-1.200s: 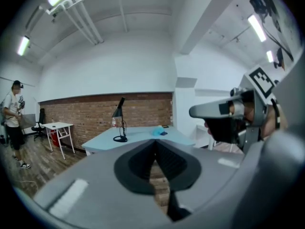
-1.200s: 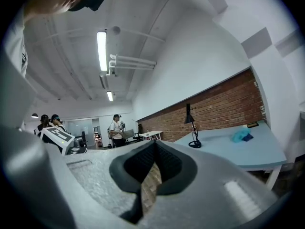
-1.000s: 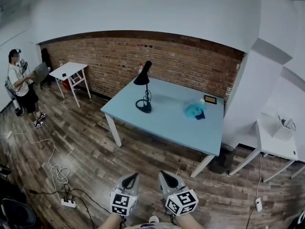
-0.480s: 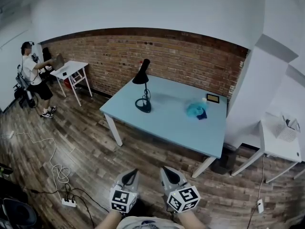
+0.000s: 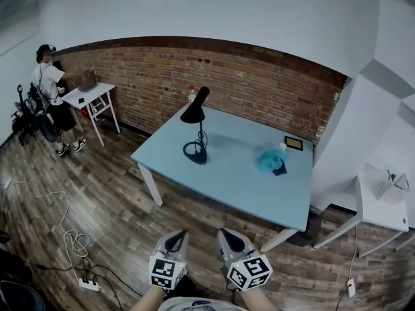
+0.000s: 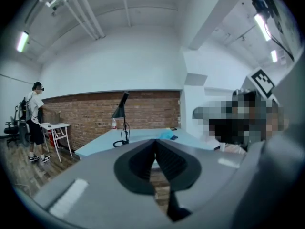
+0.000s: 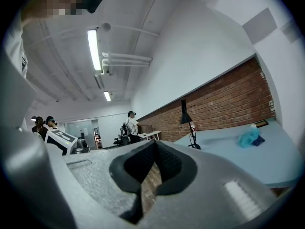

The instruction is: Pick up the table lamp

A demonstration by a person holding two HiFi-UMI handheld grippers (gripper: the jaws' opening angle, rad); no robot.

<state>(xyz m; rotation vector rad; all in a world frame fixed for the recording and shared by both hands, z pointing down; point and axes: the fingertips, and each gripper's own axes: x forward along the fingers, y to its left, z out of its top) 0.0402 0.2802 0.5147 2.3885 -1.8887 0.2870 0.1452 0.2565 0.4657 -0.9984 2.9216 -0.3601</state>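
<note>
Pointing forward side by side at the bottom of the head view, the left gripper (image 5: 179, 237) and the right gripper (image 5: 224, 234) sit close together above the wooden floor (image 5: 110, 193). Each is held roughly level, with its marker cube nearest the person and a wrist just showing at the lower edge. Both are well short of the light blue table (image 5: 227, 180). In the left gripper view the two dark pads (image 6: 140, 163) are pressed together with nothing between them. The right gripper view shows the same, with its jaws closed on air.

The table lamp (image 5: 196, 125) stands upright on the left part of the table, well apart from both grippers. Its round black base lies flat on the top, and a thin stem rises to a black cone shade tilted toward the brick wall (image 5: 259, 89). A crumpled teal cloth (image 5: 267, 159) lies to the lamp's right. A small dark-framed object (image 5: 293, 143) sits near the table's far right corner. A person (image 5: 50, 89) stands at a small white table (image 5: 91, 96) by the left wall.
</note>
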